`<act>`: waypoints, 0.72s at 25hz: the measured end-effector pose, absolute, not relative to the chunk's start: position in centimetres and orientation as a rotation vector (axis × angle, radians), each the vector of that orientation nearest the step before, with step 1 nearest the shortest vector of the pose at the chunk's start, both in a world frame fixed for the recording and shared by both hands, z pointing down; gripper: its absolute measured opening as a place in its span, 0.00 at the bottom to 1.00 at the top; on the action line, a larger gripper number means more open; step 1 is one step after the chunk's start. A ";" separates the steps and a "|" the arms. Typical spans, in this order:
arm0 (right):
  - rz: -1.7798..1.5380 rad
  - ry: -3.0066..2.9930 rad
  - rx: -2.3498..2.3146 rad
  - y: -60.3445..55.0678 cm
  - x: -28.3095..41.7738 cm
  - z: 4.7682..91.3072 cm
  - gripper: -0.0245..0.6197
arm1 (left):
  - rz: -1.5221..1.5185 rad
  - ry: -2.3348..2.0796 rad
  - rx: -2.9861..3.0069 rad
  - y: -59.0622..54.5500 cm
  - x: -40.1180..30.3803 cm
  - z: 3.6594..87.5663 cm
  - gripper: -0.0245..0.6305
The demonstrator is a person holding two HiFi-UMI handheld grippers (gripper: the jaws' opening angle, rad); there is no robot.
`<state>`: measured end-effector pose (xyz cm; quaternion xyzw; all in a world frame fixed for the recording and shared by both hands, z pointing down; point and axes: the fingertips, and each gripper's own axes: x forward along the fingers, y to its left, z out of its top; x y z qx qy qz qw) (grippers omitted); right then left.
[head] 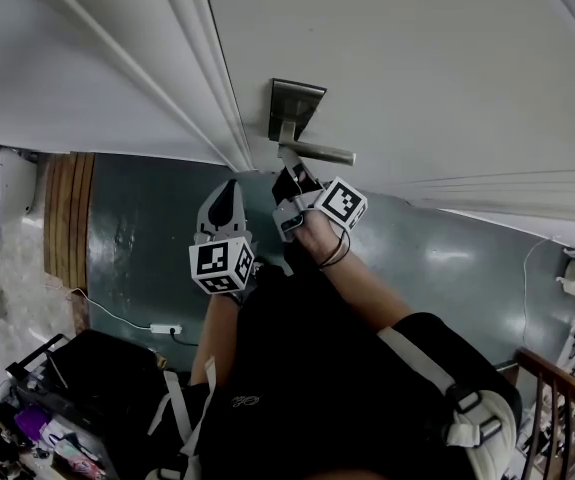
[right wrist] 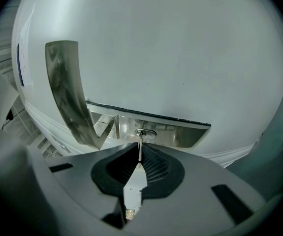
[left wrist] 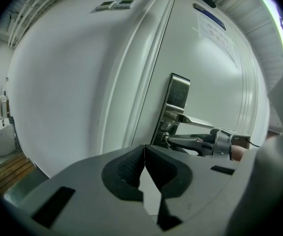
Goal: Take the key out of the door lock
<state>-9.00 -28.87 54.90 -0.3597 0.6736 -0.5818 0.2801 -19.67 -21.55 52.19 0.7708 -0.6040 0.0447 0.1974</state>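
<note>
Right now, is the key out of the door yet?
Not yet. Done: the right gripper is at the lock, and its fingers are pinched on the key. In hand: the key is gripped but sits in the keyhole of the lock plate. Left: pulling it straight out. The left gripper is shut and empty, away from the door.

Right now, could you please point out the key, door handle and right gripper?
key (right wrist: 140,145): right gripper view, exposed shank.
door handle (head: 322,153): head view, lever's middle.
right gripper (head: 288,172): head view, between fingertips.
</note>
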 end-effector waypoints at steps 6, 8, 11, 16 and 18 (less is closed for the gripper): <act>-1.582 1.791 -0.923 -28.9 -9.0 55.0 0.09 | 0.121 -1.684 2.166 -21.8 -19.4 52.1 0.07; -1.575 1.799 -0.930 -28.9 -9.1 54.8 0.09 | 0.121 -1.681 2.168 -21.9 -19.2 52.1 0.07; -1.557 1.855 -0.959 -28.7 -9.1 54.8 0.09 | 0.125 -1.675 2.174 -22.0 -19.0 52.2 0.07; -1.566 1.835 -0.938 -28.2 -9.2 55.1 0.09 | 0.128 -1.681 2.177 -22.0 -19.1 52.0 0.07; -1.553 1.859 -0.964 -28.2 -9.1 55.1 0.09 | 0.127 -1.689 2.173 -21.9 -19.3 51.9 0.07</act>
